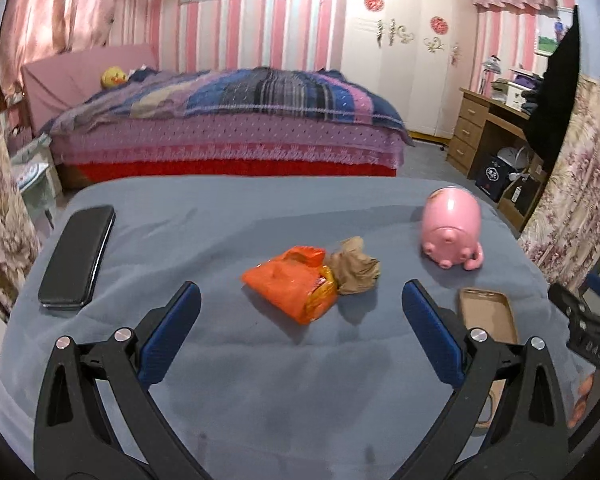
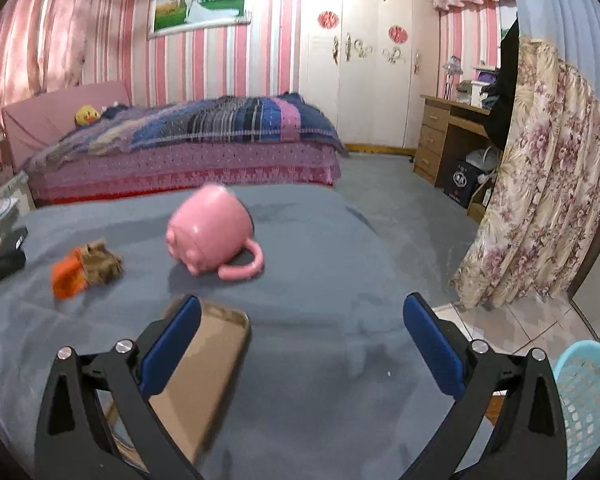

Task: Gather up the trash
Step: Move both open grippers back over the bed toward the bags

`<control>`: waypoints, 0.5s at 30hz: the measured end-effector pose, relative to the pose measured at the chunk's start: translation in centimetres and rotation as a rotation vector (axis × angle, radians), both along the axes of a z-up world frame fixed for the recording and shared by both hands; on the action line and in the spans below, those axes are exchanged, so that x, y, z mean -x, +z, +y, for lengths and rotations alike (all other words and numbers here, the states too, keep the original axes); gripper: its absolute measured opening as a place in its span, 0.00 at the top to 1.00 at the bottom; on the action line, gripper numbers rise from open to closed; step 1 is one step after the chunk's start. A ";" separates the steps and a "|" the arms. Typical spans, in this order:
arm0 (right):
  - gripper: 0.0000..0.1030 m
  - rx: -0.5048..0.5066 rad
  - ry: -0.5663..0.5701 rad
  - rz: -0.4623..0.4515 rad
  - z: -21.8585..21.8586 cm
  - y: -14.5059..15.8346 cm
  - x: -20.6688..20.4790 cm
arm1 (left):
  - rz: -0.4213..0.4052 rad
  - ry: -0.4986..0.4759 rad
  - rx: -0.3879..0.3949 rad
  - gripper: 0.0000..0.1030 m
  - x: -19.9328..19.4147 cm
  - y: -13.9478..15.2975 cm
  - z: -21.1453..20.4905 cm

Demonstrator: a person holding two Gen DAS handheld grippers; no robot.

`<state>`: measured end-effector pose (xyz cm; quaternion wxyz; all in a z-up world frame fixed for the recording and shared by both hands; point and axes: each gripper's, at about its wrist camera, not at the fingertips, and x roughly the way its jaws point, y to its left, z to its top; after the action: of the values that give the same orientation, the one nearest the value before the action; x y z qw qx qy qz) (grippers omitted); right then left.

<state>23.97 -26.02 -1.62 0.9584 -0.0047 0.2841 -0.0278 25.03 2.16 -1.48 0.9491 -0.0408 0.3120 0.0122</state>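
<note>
Blurred pink mug (image 2: 210, 232) lies tipped; I see crinkled orange wrapper (image 1: 294, 288) touching crumpled brown paper (image 1: 354, 266), both grippers' fingers (image 1: 172, 330) spread wide, empty.

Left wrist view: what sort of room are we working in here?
Most likely a home bedroom: a made bed with a patterned blanket, a white wardrobe and a wooden desk stand beyond the grey-covered table.

One orange wrapper (image 1: 294, 282), one brown paper wad (image 1: 356, 266), one pink mug (image 1: 452, 226), one black phone (image 1: 78, 256), one tan case (image 1: 488, 314), one blue basket (image 2: 588, 396).
</note>
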 end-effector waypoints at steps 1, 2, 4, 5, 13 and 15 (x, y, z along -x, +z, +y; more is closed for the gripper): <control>0.04 -0.014 -0.001 0.016 -0.4 -0.2 -0.1 | 0.009 0.003 0.000 0.06 -0.2 -0.2 0.2; 0.04 -0.042 -0.007 0.028 -1.0 -0.4 -0.3 | 0.018 0.005 0.000 0.06 -0.5 -0.4 0.4; 0.04 -0.070 -0.022 0.041 -1.8 -0.8 -0.3 | 0.036 0.008 0.011 0.06 -0.8 -0.8 0.8; 0.04 -0.068 -0.025 0.045 -1.9 -1.1 -0.3 | 0.040 0.005 0.017 0.06 -0.9 -0.9 0.8; 0.04 -0.080 -0.053 0.066 -3.0 -1.9 -0.8 | 0.093 -0.019 0.015 0.05 -1.7 -2.2 0.5; 0.04 -0.073 -0.064 0.077 -3.2 -2.0 -1.0 | 0.099 -0.003 0.003 0.05 -1.8 -2.6 0.6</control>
<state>24.93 -29.17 -3.63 0.9449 0.0384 0.3216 -0.0480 26.81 2.79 -4.04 0.9324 -0.0411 0.3588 0.0125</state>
